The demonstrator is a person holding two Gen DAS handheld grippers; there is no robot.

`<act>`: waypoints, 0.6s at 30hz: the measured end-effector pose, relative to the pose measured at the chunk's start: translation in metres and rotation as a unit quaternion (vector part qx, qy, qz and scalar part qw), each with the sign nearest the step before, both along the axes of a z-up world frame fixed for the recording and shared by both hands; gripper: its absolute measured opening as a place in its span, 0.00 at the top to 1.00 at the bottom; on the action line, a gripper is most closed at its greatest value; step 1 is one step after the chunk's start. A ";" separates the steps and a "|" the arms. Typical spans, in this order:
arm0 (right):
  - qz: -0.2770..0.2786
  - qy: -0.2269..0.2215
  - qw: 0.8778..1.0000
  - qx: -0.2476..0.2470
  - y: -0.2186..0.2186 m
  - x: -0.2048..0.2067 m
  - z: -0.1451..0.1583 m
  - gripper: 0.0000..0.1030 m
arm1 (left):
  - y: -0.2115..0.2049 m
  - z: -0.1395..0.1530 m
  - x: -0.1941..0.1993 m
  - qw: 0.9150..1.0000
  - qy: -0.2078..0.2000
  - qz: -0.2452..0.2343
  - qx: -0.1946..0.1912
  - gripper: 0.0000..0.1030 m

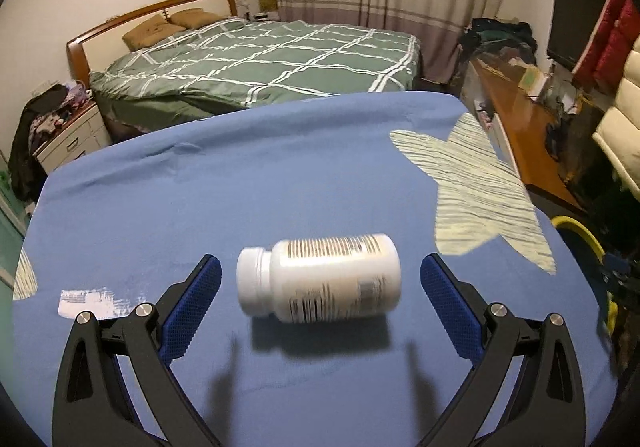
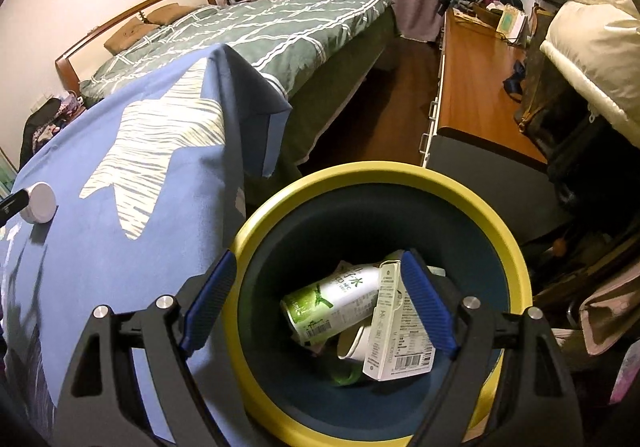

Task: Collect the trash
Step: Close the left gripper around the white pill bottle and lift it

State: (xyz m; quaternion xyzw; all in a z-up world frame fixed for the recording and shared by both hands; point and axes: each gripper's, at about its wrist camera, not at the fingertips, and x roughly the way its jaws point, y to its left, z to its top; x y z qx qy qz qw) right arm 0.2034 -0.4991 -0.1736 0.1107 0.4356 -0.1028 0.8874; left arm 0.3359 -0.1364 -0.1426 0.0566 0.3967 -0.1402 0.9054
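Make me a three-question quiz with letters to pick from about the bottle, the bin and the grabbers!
1. Where is the white bottle?
A. in the bin
B. on the blue cloth
C. on the bed

2. What colour is the bin's rim?
A. yellow
B. red
C. white

3. How is the left gripper?
A. shut on the bottle
B. open around the bottle
C. holding a cup

Answers: 1 B, it lies on its side on the cloth. 2 A, the ring is yellow. 3 B, both pads stand clear of the bottle.
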 end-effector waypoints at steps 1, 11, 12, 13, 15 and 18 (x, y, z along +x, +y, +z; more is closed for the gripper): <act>0.000 -0.002 1.000 0.002 -0.001 0.000 0.000 0.23 | -0.002 -0.002 0.003 1.000 0.002 0.002 0.003 0.05; 0.005 -0.006 1.000 0.011 -0.003 -0.001 0.001 0.23 | -0.011 -0.025 0.021 0.999 0.028 0.001 0.020 0.19; 0.005 -0.007 1.000 0.012 -0.004 -0.001 0.001 0.23 | -0.011 -0.025 0.023 0.999 0.031 0.002 0.020 0.19; 0.005 -0.007 1.000 0.013 -0.005 -0.002 0.001 0.23 | -0.011 -0.025 0.023 0.999 0.032 0.002 0.017 0.19; 0.005 -0.008 1.000 0.015 -0.007 -0.005 0.001 0.23 | -0.012 -0.024 0.022 0.999 0.035 -0.002 0.014 0.19; 0.002 -0.013 1.000 0.016 -0.011 -0.014 0.002 0.23 | -0.018 -0.015 0.012 0.999 0.025 -0.013 0.018 0.19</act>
